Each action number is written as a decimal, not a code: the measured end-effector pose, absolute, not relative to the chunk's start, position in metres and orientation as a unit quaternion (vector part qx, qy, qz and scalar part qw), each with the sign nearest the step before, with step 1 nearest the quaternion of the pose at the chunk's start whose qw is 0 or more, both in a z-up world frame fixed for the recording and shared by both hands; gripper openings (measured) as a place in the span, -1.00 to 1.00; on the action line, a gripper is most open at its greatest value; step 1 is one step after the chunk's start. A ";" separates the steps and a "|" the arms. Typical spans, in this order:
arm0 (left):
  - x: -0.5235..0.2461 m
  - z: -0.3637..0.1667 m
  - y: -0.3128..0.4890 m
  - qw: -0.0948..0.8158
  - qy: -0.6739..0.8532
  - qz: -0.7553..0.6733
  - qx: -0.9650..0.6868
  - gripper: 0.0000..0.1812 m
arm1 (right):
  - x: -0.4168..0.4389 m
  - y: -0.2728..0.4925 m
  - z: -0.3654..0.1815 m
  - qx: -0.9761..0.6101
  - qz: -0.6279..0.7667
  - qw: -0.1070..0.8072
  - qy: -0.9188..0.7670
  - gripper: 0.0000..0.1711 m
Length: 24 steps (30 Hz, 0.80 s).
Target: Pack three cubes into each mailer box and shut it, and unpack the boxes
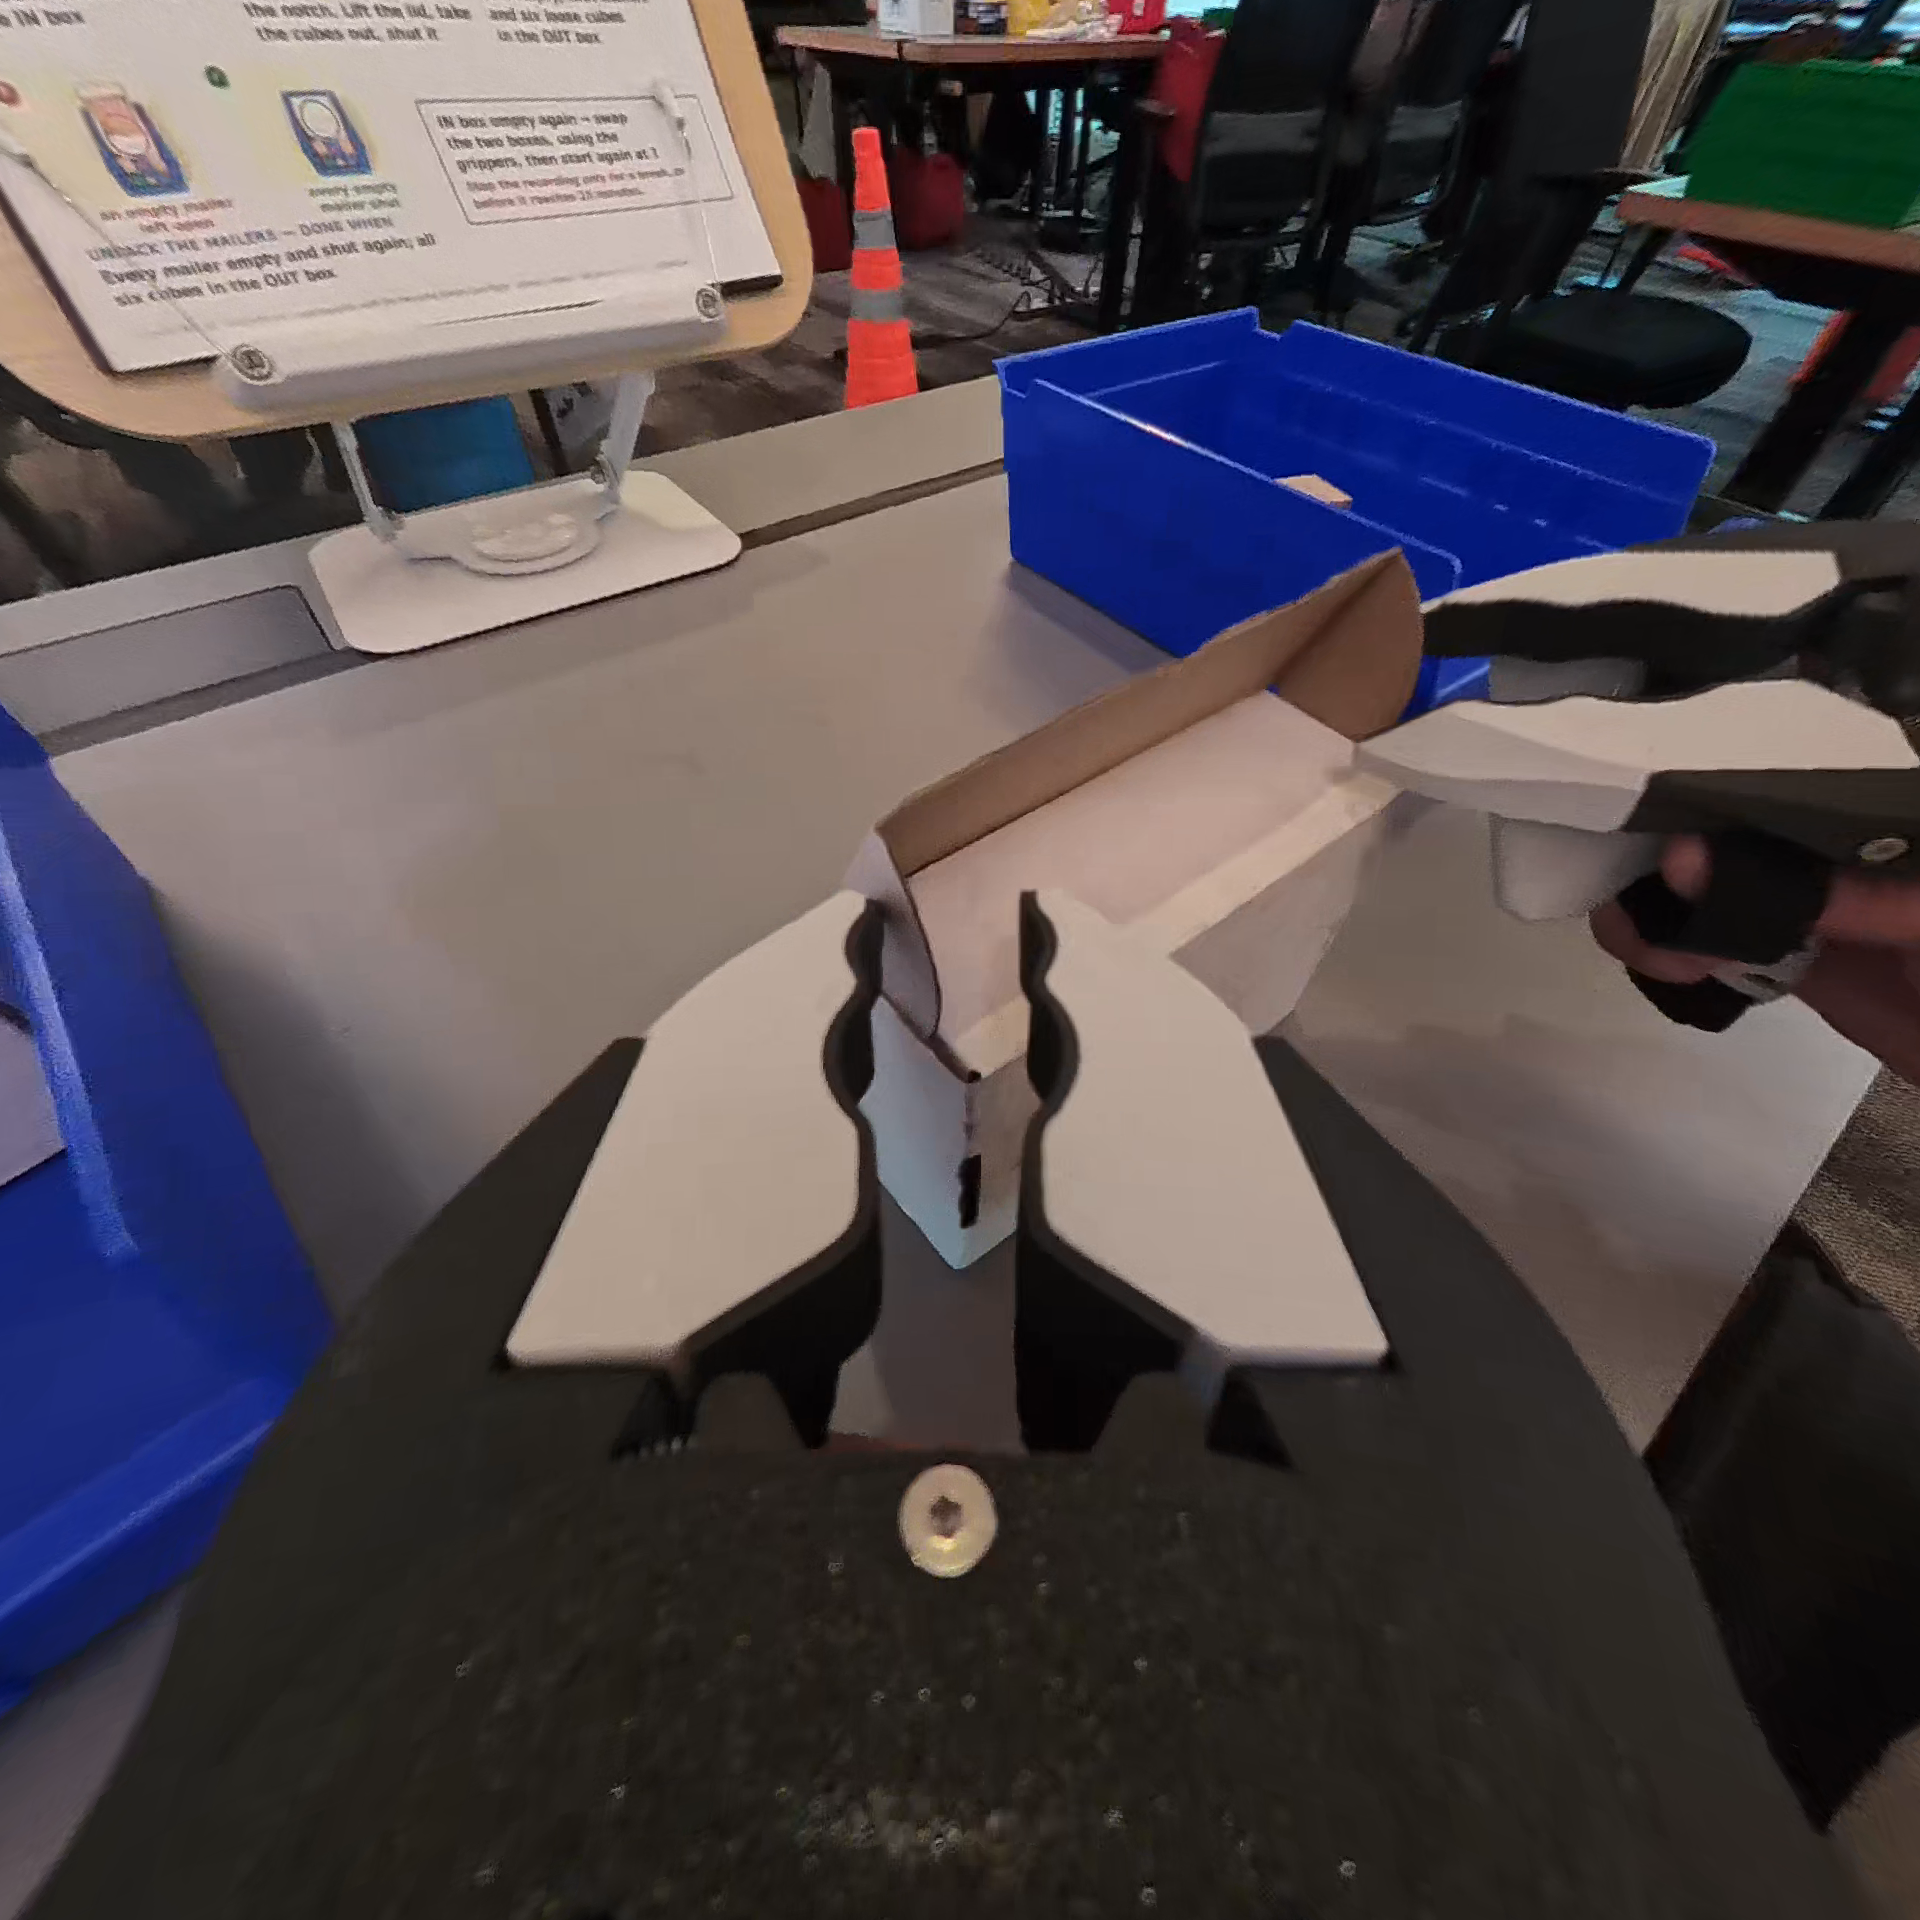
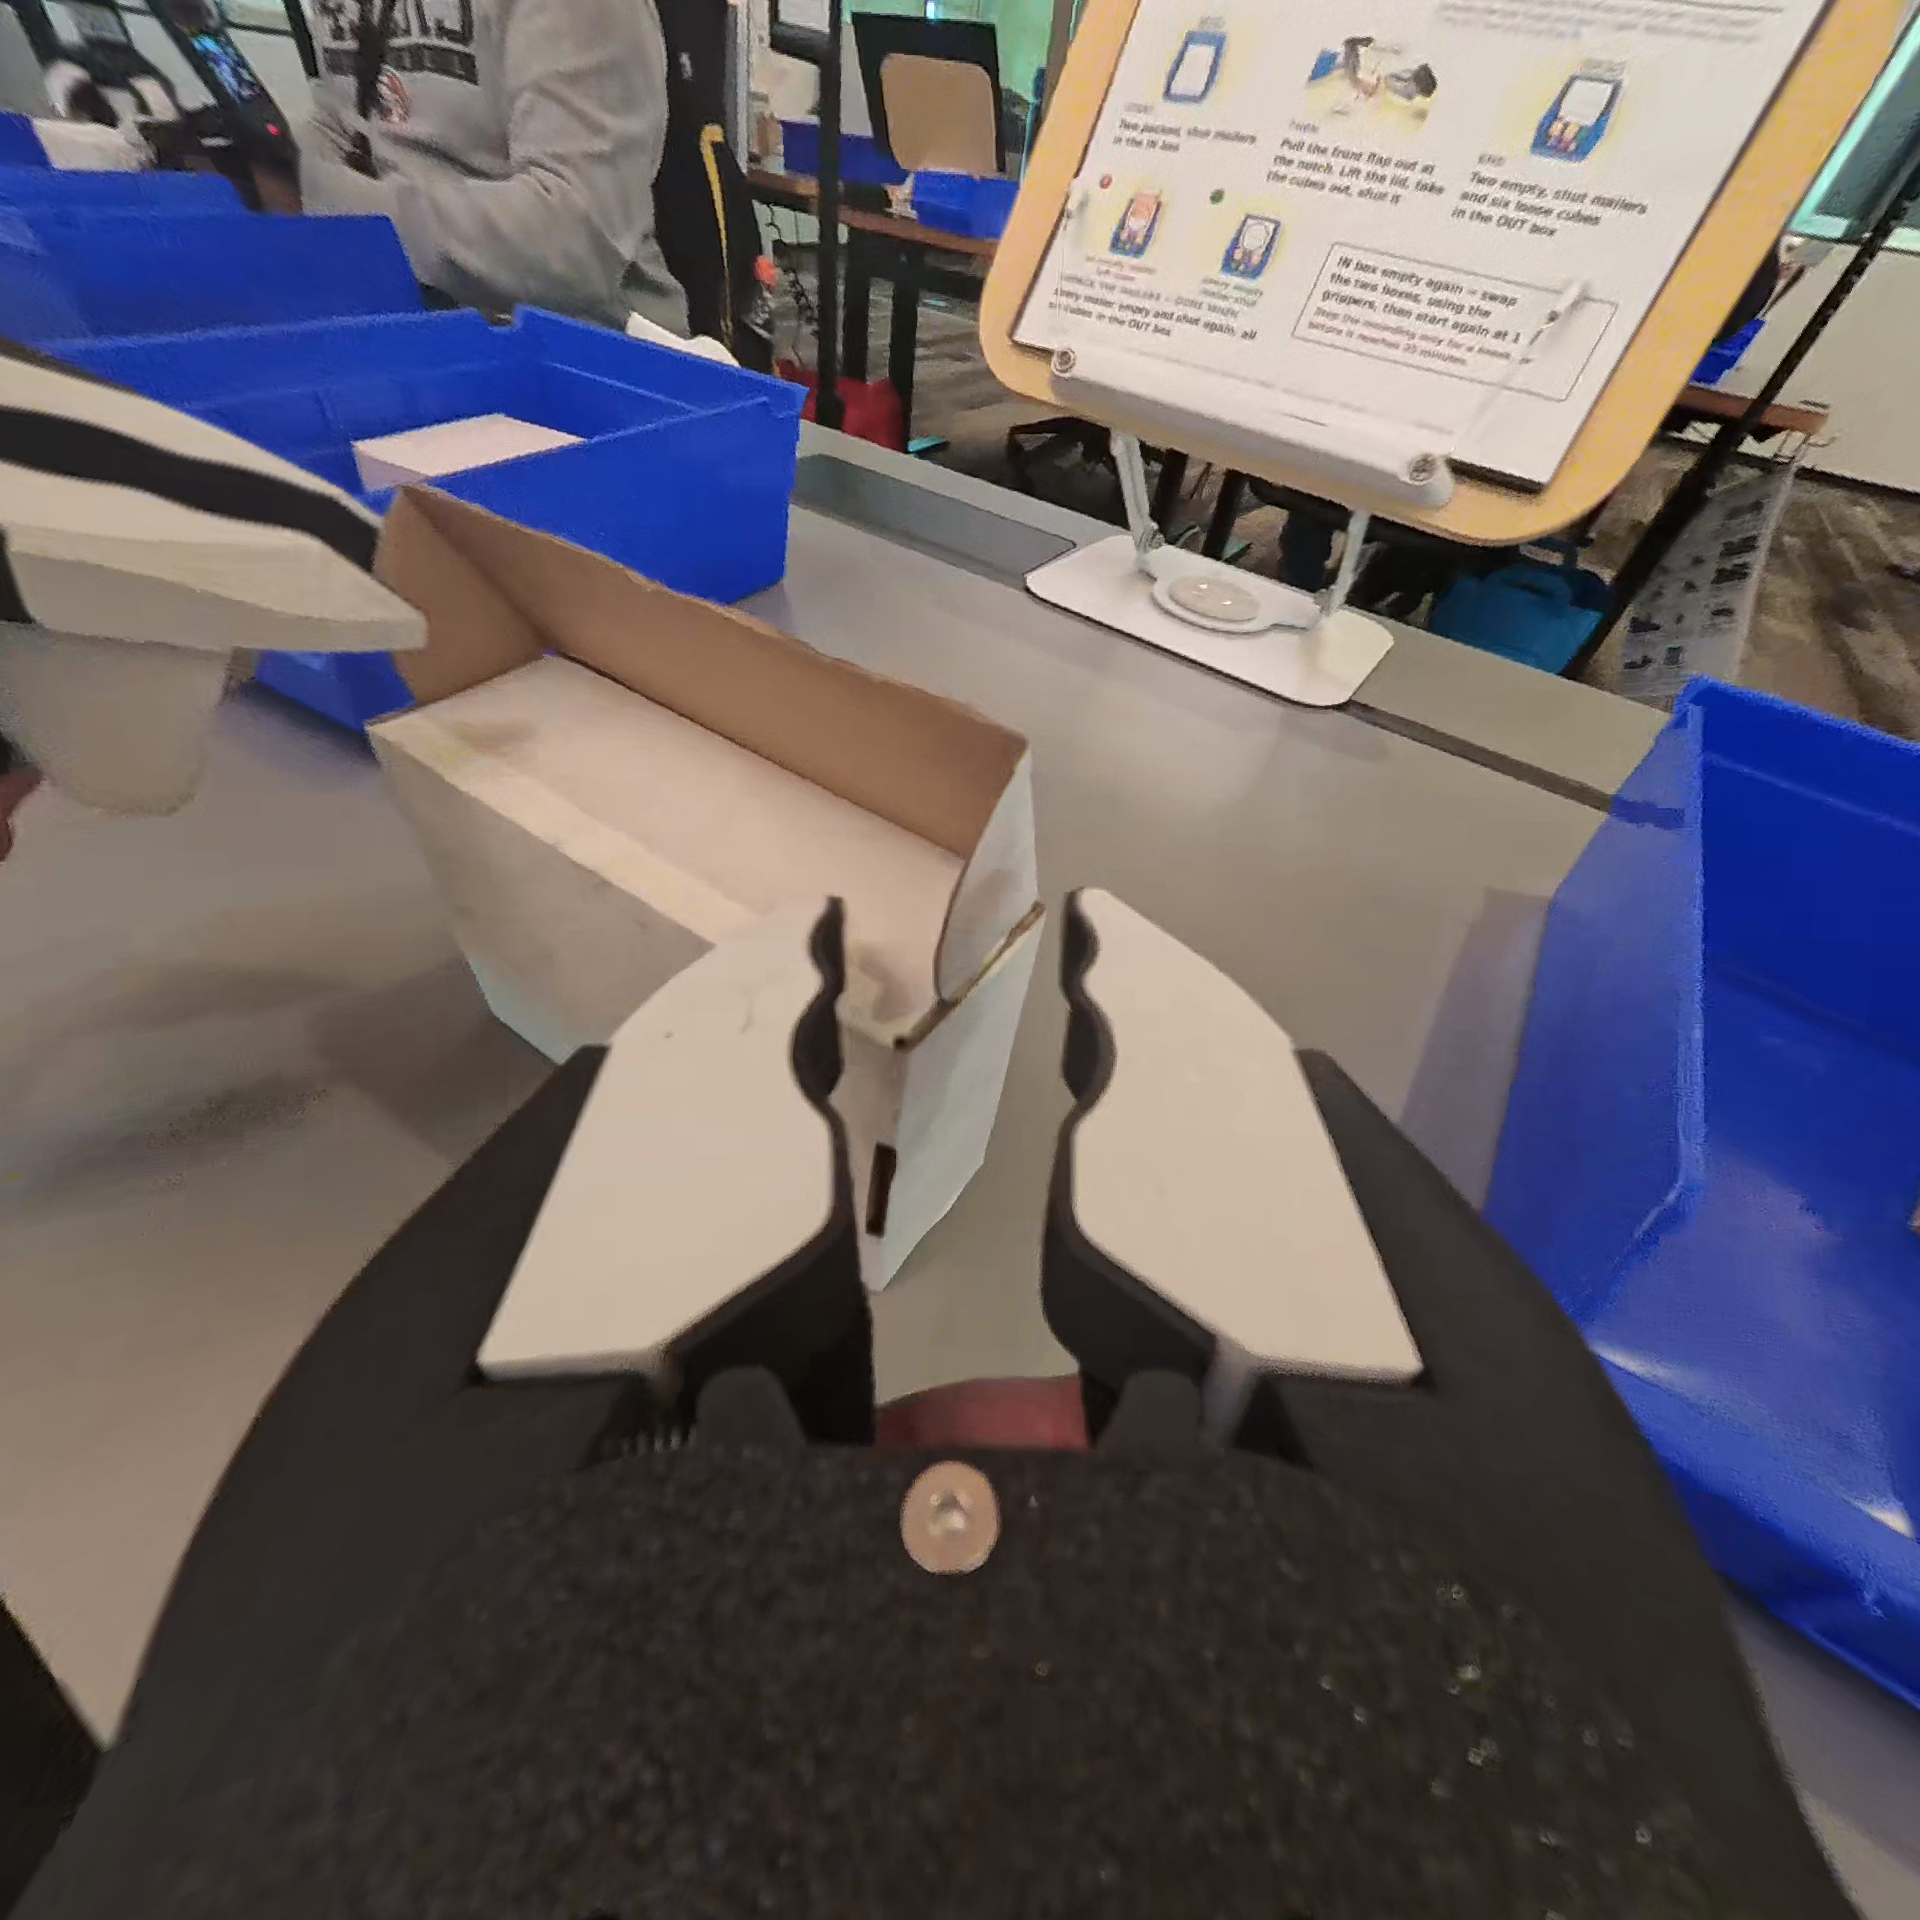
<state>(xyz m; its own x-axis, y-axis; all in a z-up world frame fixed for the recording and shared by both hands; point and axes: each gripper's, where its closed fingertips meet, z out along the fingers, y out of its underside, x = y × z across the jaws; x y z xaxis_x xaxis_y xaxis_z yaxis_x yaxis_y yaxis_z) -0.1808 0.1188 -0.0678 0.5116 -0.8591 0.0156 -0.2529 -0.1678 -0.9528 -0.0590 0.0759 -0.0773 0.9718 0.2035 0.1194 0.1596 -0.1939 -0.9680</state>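
Note:
A white mailer box (image 1: pixel 1122 821) lies on the grey table (image 1: pixel 520 883). Its lid is down and the brown-lined front flap (image 1: pixel 1143 717) stands up along the far edge. My left gripper (image 1: pixel 948 914) is open around the box's near end, with a rounded side flap (image 1: pixel 914 966) between its fingers. My right gripper (image 1: pixel 1392 686) is at the opposite end. In the right wrist view the right gripper (image 2: pixel 954 909) is open around that end of the box (image 2: pixel 644 790). The left gripper (image 2: pixel 400 587) shows at the far end by the flap (image 2: pixel 727 665). No cubes show in the box.
A blue bin (image 1: pixel 1247 520) behind the box holds a small tan cube (image 1: pixel 1314 488). Another blue bin (image 2: pixel 623 499) on the left holds a shut white mailer (image 2: pixel 457 447). An instruction board on a stand (image 1: pixel 416 208) is at the table's back; an orange cone (image 1: pixel 878 270) stands beyond.

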 end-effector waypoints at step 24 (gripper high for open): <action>-0.175 -0.068 0.100 0.460 0.386 -0.313 -0.736 -0.94 | -0.039 0.063 -0.081 -0.827 -0.009 0.560 -0.057 -0.97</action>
<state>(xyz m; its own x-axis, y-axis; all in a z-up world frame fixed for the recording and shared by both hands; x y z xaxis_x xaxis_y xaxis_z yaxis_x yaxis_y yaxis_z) -0.1748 0.1005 -0.0681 0.5058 -0.8561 0.1061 -0.2798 -0.2791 -0.9186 -0.0393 0.0631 -0.0809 0.9935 0.0838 0.0777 0.1032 -0.3669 -0.9245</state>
